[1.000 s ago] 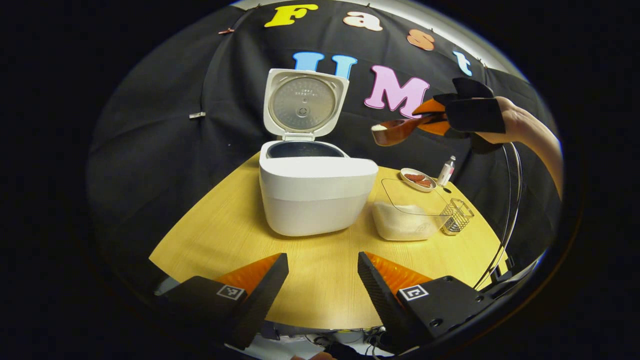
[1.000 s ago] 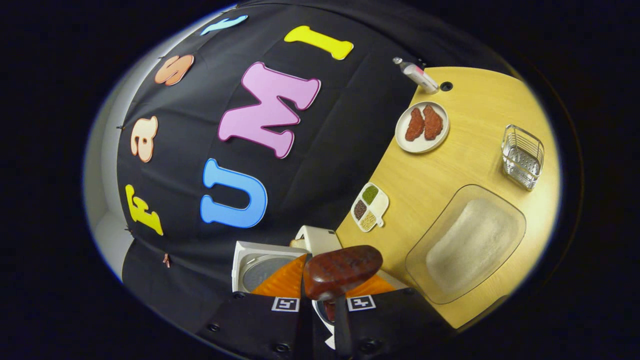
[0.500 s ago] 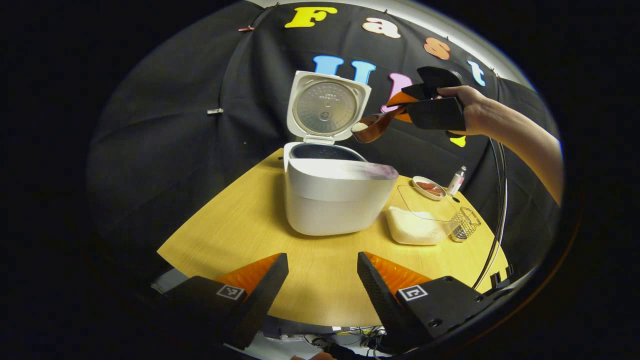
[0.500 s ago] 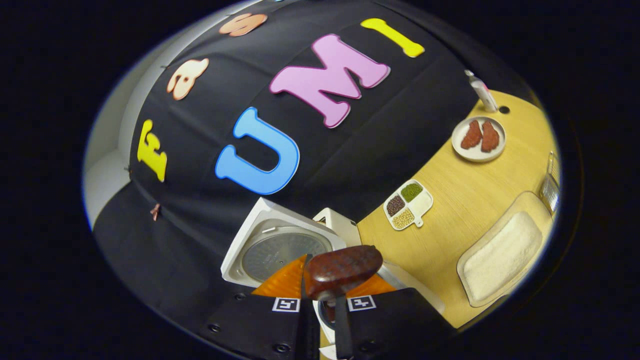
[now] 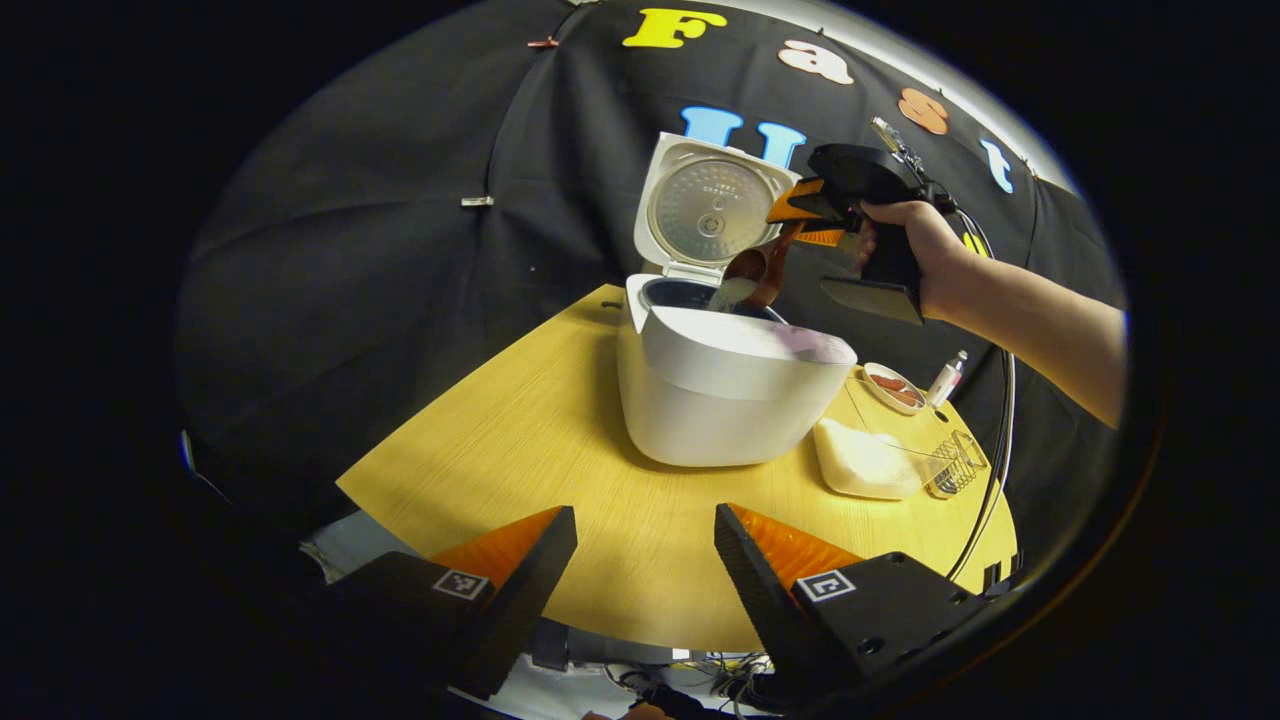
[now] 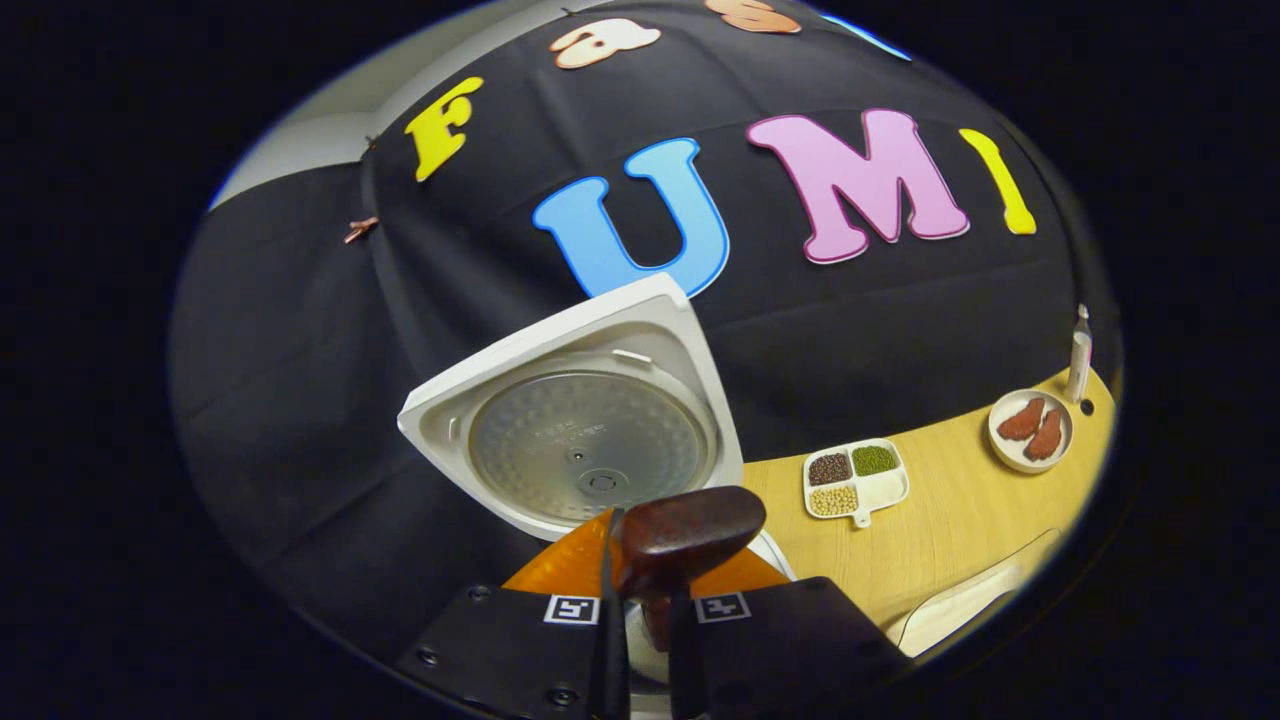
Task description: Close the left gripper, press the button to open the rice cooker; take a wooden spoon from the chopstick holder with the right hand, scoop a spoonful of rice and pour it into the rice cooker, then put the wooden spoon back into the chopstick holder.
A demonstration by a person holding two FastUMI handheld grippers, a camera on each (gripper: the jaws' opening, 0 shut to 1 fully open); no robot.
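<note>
The white rice cooker (image 5: 730,385) stands on the wooden table with its lid (image 5: 712,208) raised. A hand holds my right gripper (image 5: 800,215) above the pot, shut on the wooden spoon (image 5: 757,277). The spoon's bowl tips down over the pot's rim and white rice (image 5: 730,294) falls from it. In the right gripper view the spoon (image 6: 688,530) sticks out between the fingers, in front of the lid (image 6: 585,435). My left gripper (image 5: 645,540) hangs open above the table's near edge, holding nothing. The clear tub of rice (image 5: 868,462) and the wire chopstick holder (image 5: 958,470) sit right of the cooker.
A plate with two reddish pieces (image 6: 1030,430), a small bottle (image 6: 1078,355) and a divided dish of grains (image 6: 856,478) stand at the back of the table (image 5: 520,440). A cable (image 5: 1000,440) hangs from the right gripper down past the table's right edge.
The right gripper has carried the spoon left from beside the cooker to above the pot and tilted it, so rice now falls out. The left gripper has stayed open.
</note>
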